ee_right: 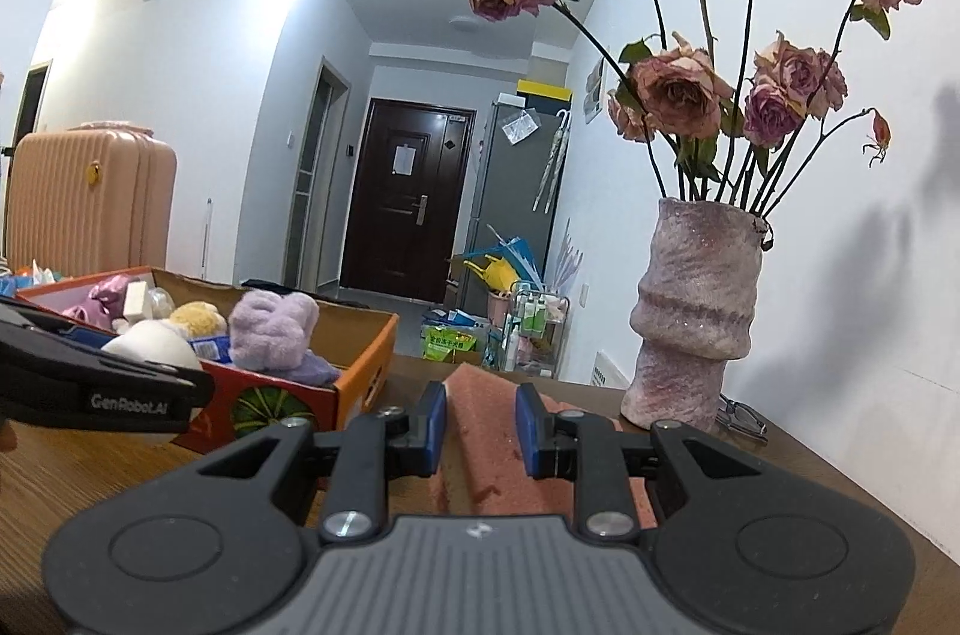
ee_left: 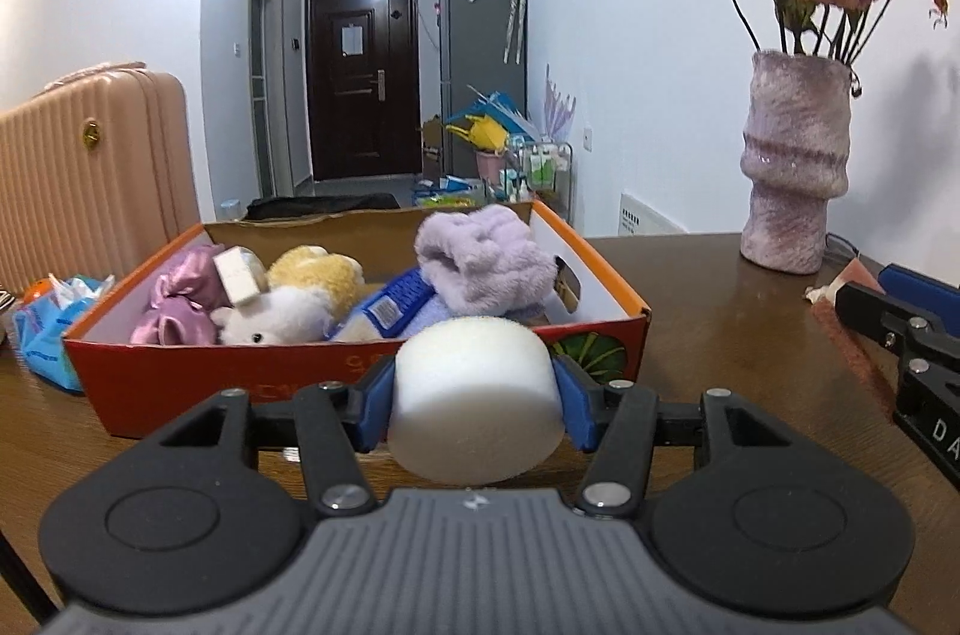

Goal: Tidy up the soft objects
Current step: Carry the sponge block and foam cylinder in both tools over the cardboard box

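My left gripper (ee_left: pixel 474 395) is shut on a white foam cylinder (ee_left: pixel 477 395) and holds it just in front of the orange cardboard box (ee_left: pixel 360 365). The box holds a lilac fluffy cloth (ee_left: pixel 486 263), a white plush (ee_left: pixel 276 323), a yellow plush (ee_left: pixel 318 275), a purple satin piece (ee_left: pixel 174 299) and a blue packet (ee_left: pixel 396 305). My right gripper (ee_right: pixel 480 425) has its blue pads on either side of a pink sponge wedge (ee_right: pixel 486 431) that lies on the table. The box also shows in the right wrist view (ee_right: pixel 354 383), at the left.
A pink vase (ee_right: pixel 696 317) with dried roses stands on the brown table (ee_left: pixel 720 335) at the right, near the wall, with glasses (ee_right: pixel 741 416) beside it. A blue plastic bag (ee_left: pixel 45 335) lies left of the box. A pink suitcase (ee_left: pixel 90 167) stands behind.
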{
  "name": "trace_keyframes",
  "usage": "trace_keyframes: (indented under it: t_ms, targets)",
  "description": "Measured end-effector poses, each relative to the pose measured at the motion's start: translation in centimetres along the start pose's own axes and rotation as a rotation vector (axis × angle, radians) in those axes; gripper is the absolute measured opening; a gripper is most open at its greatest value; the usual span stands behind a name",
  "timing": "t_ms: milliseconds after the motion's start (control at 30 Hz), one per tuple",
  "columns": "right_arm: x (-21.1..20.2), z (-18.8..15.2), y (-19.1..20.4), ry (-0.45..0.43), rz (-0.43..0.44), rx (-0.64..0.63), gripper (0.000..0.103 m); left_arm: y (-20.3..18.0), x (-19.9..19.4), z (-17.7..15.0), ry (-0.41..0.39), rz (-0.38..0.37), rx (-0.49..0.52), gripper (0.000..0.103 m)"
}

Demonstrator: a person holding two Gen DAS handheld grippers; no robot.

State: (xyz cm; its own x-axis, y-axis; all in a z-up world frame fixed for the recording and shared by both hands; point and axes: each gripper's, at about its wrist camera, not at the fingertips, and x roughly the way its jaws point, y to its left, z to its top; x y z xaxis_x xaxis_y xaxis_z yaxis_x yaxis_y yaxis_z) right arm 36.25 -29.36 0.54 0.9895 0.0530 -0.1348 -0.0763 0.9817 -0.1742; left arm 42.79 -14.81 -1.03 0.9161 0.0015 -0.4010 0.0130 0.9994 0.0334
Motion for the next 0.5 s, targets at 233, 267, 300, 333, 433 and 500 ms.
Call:
trace_keyframes:
  t_ms: [233, 267, 300, 333, 433, 500]
  targets:
    - [-1.2, 0.6, 2.1, -0.024, -0.003, 0.013, 0.024, 2.1, -1.9, 0.1, -0.033, 0.017, -0.036, 0.056]
    - [-1.3, 0.7, 2.4, -0.027, -0.002, 0.014, 0.024, 2.5, -2.1, 0.1, -0.037, 0.019, -0.043, 0.056]
    - [-1.5, 0.8, 2.8, -0.031, 0.0, 0.016, 0.024, 2.9, -2.4, 0.2, -0.041, 0.022, -0.05, 0.056]
    - [-1.7, 0.9, 3.2, -0.033, 0.002, 0.018, 0.024, 3.3, -2.6, 0.2, -0.044, 0.026, -0.057, 0.056]
    - [-2.2, 1.2, 4.4, -0.045, 0.006, 0.02, 0.024, 4.6, -3.5, 0.2, -0.057, 0.035, -0.074, 0.056]
    - [-2.5, 1.4, 5.2, -0.05, 0.012, 0.024, 0.024, 5.4, -4.1, 0.2, -0.066, 0.043, -0.085, 0.056]
